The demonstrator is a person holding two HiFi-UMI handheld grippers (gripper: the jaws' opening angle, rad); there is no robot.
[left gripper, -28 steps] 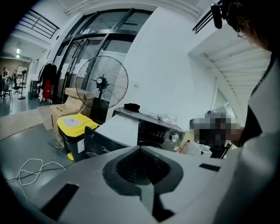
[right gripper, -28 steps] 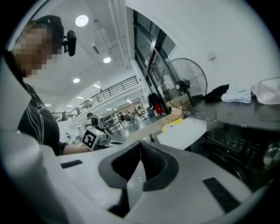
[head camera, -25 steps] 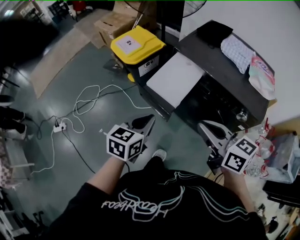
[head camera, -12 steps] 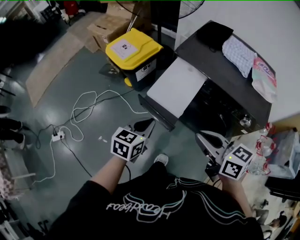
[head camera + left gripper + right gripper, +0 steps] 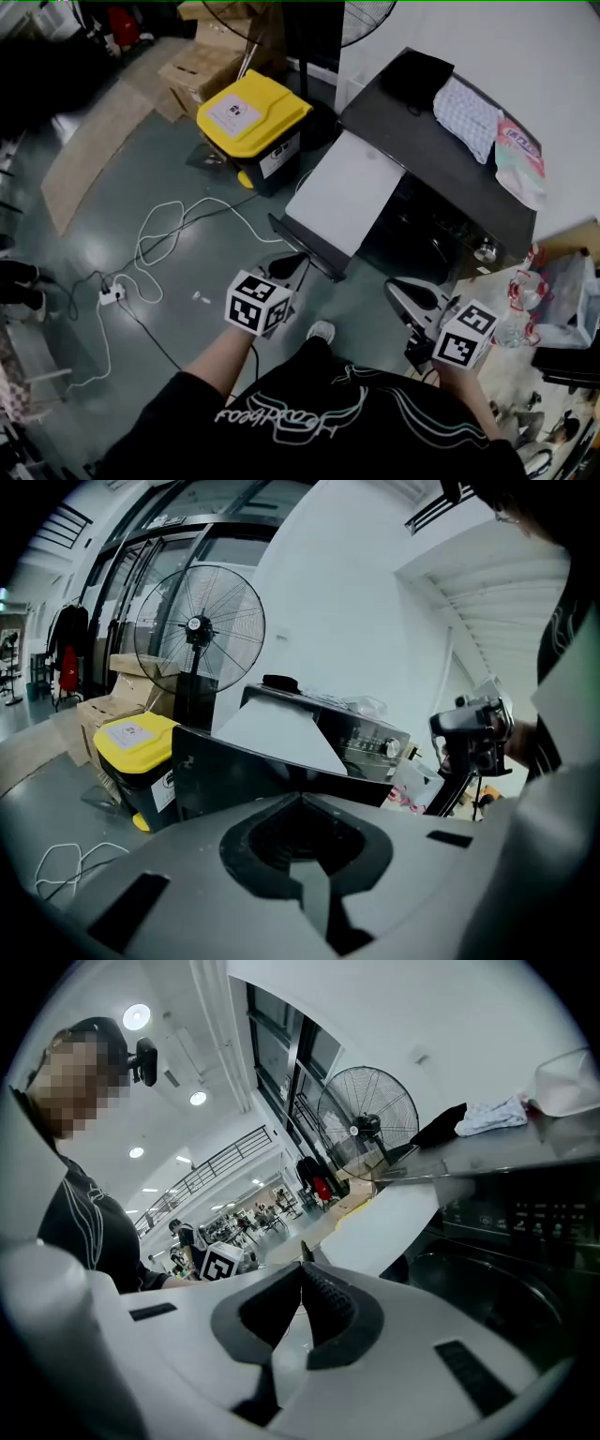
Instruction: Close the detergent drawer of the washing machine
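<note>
Head view, washing machine (image 5: 441, 178): black, top-loading, stood at upper right against the white wall.
Head view, worktop: a checked cloth (image 5: 467, 105) and a pink-and-white packet (image 5: 517, 159) lay along its far edge; a flat black item (image 5: 417, 70) sat at its far left corner.
Head view, detergent drawer (image 5: 342, 202): a white-topped, dark-edged slab, standing well out from the worktop's near edge toward the person, not closed.
Head view, left gripper (image 5: 289, 265): held low, just short of the drawer's near corner, not touching it.
Head view, right gripper (image 5: 408, 292): held below the worktop's near right corner, apart from the machine.
Head view, floor: a yellow-lidded bin (image 5: 251, 112) stood left of the drawer; a white cable (image 5: 178, 225) looped to a power strip (image 5: 111, 295).

Left gripper view, claw (image 5: 300, 797): tips pressed together, nothing between them.
Left gripper view, drawer (image 5: 272, 733): straight ahead, dark front face toward the claw, white top sloping up behind.
Left gripper view, surroundings: a pedestal fan (image 5: 197, 630) stood behind the bin (image 5: 136, 738).

Right gripper view, claw (image 5: 302, 1269): closed to a point, empty.
Right gripper view, drawer (image 5: 384, 1222): the white slab reached out beyond the tips.
Right gripper view, machine: the control panel (image 5: 525, 1213) sat above the dark drum opening (image 5: 487, 1288).
</note>
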